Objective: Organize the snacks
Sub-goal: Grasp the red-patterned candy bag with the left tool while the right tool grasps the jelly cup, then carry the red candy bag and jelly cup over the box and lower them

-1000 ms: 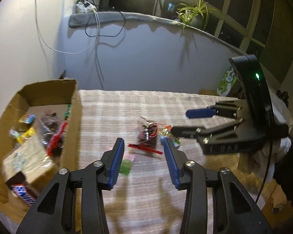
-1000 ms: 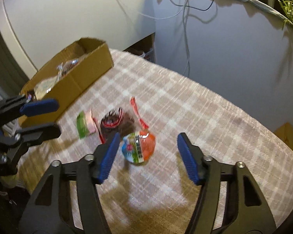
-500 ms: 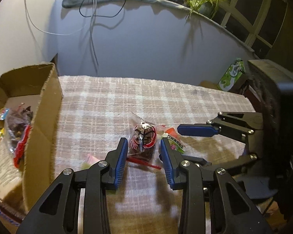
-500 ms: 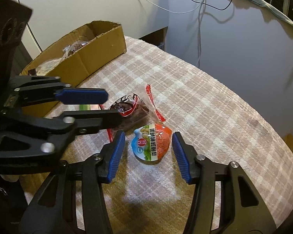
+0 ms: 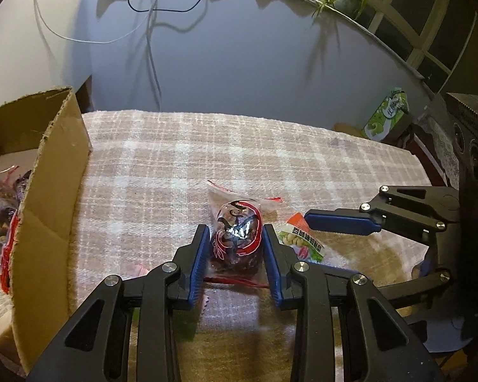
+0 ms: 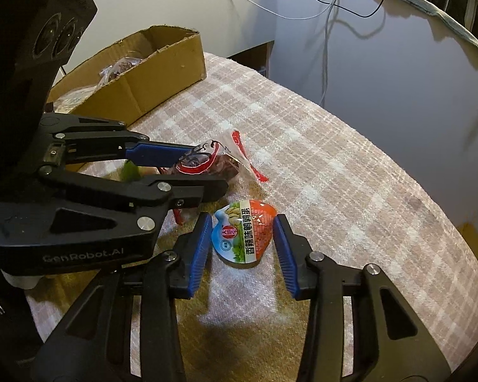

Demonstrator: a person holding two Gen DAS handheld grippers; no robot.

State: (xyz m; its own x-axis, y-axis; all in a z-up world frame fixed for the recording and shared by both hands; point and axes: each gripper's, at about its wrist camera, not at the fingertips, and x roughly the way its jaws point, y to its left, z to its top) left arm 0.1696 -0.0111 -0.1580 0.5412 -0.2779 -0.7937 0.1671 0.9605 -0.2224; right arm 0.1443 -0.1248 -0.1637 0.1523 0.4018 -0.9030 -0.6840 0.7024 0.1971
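A clear bag of dark red dates (image 5: 237, 238) lies on the checked tablecloth, and my left gripper (image 5: 234, 248) is shut on it; the pads press both its sides. It shows in the right wrist view (image 6: 207, 162) too, between the left fingers (image 6: 156, 154). A small orange and green snack pouch (image 6: 245, 234) lies just right of the bag, also in the left wrist view (image 5: 302, 238). My right gripper (image 6: 243, 242) straddles the pouch; whether the pads touch it is not clear.
A cardboard box (image 5: 52, 191) holding several snacks stands at the table's left, also in the right wrist view (image 6: 156, 73). A green wrapper (image 6: 130, 170) lies partly hidden under the left gripper. A green carton (image 5: 387, 114) stands beyond the far right edge.
Both grippers have moved down and forward and have narrowed. The left has closed on the date bag. The right has closed in around the pouch.
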